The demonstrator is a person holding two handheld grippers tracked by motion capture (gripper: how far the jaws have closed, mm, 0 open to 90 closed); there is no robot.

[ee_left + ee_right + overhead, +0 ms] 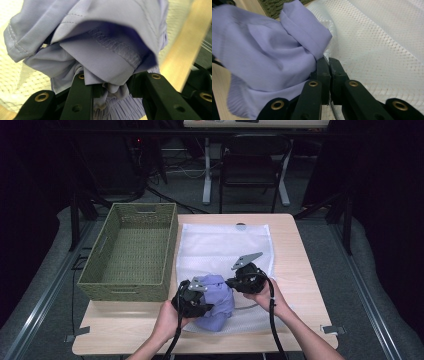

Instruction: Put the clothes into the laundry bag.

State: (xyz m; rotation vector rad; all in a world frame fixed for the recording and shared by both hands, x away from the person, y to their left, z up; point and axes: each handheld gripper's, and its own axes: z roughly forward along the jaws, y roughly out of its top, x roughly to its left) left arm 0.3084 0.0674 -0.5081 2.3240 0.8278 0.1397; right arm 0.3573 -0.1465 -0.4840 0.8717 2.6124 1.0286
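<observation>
Both tongs are busy at the near edge of the table (pixel 300 250). Left tongs (pixel 110 85) have their jaws clamped on a bunch of the purple cloth (pixel 100 45); folds of it are squeezed between the two black jaws. Right tongs (pixel 329 72) have their jaws pressed together, and they seem to pinch the thin edge of the white net bag (pixel 382 50) right beside the cloth.

From above, the purple cloth (pixel 216 300) sits in a lump on the near end of the net bag (pixel 225 245). It lies between the two tongs, with the left tongs (pixel 192 297) touching it on one side and the right tongs (pixel 247 277) just beside it on the other.

The net bag lies flat, and its long way runs from the person toward the far side of the table. So the cloth likely has to be pushed away from the person, along the bag. The left hand (pixel 167 320) is the one that holds the cloth, so it would do the pushing while the right keeps the bag's edge up.

A green basket (pixel 130 250) stands to the left, near the bag.
</observation>
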